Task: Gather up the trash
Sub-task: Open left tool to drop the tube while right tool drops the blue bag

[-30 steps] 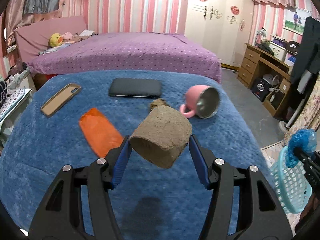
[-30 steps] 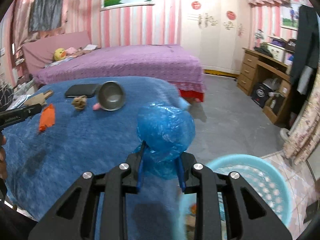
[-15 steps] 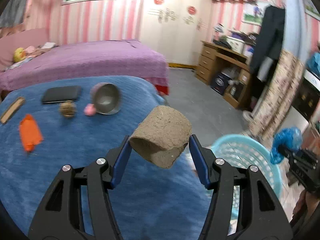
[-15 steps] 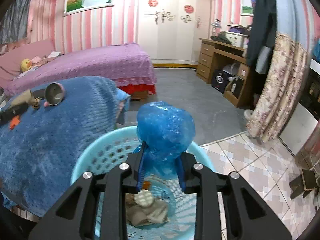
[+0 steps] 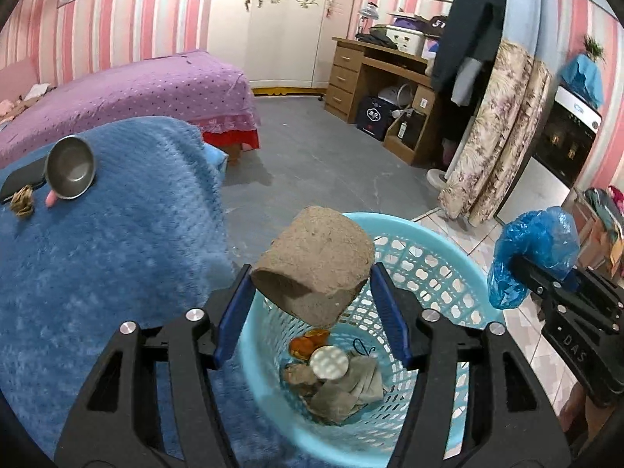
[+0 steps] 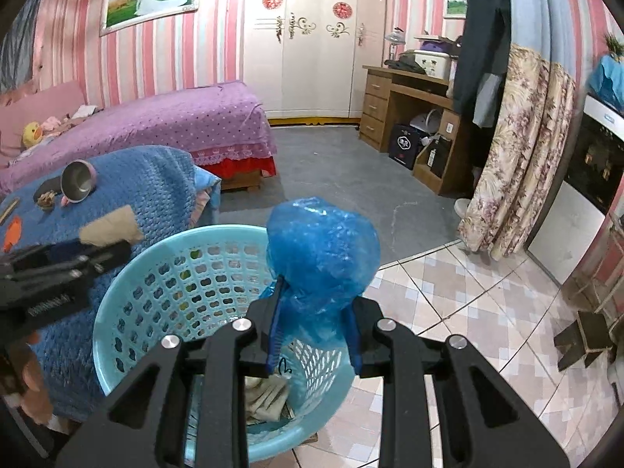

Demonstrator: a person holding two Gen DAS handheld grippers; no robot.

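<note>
Blue blanket-covered table point(image 5: 117, 265): left of frame, fabric draped over edge. On it, upper left: steel-lined pink mug point(image 5: 70, 172) on side, mouth toward camera; black case point(image 5: 19, 181) behind mug; crumpled brown wad point(image 5: 22, 203) just beside mug. Right-wrist view, far left: orange piece point(image 6: 11, 233).

Floor point(image 5: 331, 179): grey, tiled at lower right. Light-blue basket point(image 5: 429, 265) stands there, against table edge.
</note>
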